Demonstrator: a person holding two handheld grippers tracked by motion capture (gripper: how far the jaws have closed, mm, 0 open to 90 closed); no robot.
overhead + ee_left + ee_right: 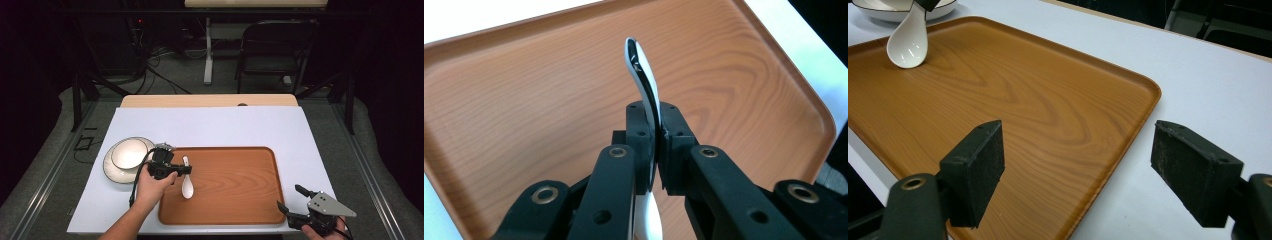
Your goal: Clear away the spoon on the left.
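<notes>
A bowl (129, 153) sits nested on a plate (114, 171) just left of the wooden tray (235, 185) on the white tabletop (215, 127). Over the tray's left end, the left gripper (186, 170) has its jaws clamped on the handle of a white spoon (187, 185) — its scoop low over the wood. Off the tray's right near corner, the right gripper (291, 199) hangs with its 2 jaws spread wide, gripping nothing.

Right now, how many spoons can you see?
1: a white spoon over the left part of the wooden tray, clamped by its handle in the left gripper.
</notes>
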